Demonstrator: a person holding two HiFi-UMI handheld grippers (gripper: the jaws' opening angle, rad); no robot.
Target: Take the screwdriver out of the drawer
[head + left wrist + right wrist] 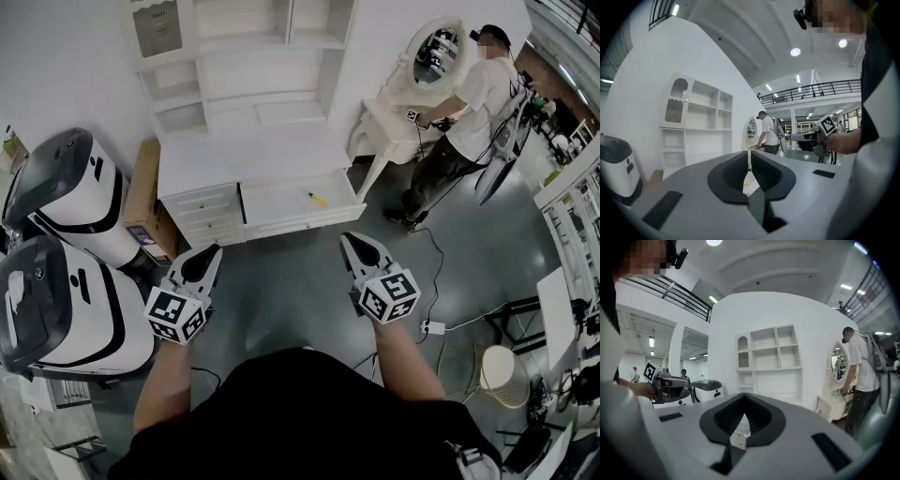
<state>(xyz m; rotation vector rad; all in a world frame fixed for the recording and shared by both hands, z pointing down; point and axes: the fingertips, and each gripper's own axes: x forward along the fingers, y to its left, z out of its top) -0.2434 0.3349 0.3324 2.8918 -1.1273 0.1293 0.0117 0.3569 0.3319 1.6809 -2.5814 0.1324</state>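
A small yellow screwdriver (319, 199) lies in the open drawer (277, 202) of a white desk with shelves (246, 150), seen in the head view. Both grippers hang level over the grey floor, well short of the drawer. My left gripper (210, 251) points at the desk's stack of small drawers (202, 211); its jaws meet with nothing between them. My right gripper (351, 240) is shut and empty, a little below the drawer's right front corner. In the left gripper view the left gripper (749, 158) frames the desk. The right gripper (743, 401) faces the shelves.
Two large white-and-black machines (66, 192) (56, 309) stand at the left, with a cardboard box (142, 192) against the desk. A person (473, 103) works at a mirrored vanity table (398, 117) to the right. A cable and power strip (433, 326) lie on the floor.
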